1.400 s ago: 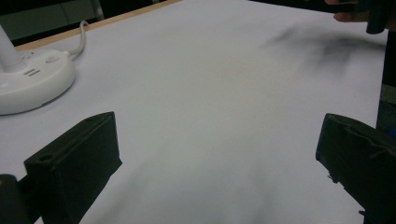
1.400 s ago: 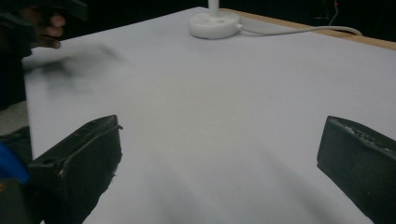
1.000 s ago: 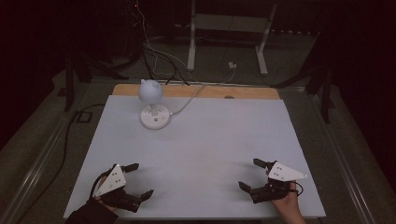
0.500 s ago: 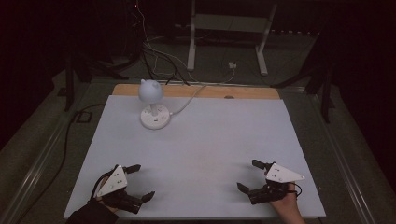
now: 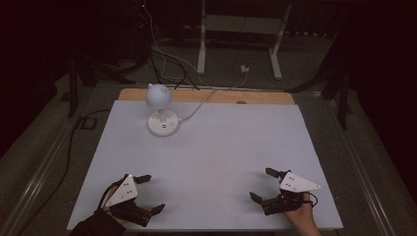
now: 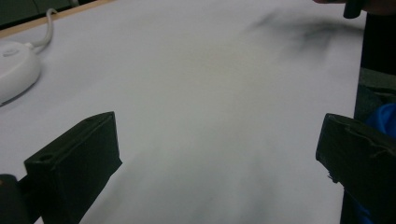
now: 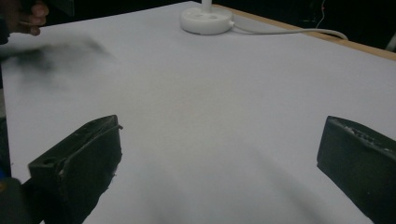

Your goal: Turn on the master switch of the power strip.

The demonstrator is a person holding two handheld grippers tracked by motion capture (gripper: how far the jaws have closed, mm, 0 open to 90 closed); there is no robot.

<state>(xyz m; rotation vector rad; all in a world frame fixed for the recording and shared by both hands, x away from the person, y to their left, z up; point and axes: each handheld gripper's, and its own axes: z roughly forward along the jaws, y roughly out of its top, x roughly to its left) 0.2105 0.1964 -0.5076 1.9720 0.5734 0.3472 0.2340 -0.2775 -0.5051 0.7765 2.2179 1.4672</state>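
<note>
Your left gripper (image 5: pixel 147 194) sits low with its jaws spread wide and nothing between them, pointing inward toward your right gripper (image 5: pixel 263 185). That one mirrors it, jaws gaping and empty, with your right hand (image 5: pixel 301 216) gripping it from behind.

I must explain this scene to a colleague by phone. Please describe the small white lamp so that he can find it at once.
Look at the white table and go to its far left part, near the wooden strip. There stands the lamp, far from both grippers at the near edge. It has a round white base, a round head with two small ears, and a white cord running off the far edge.
</note>
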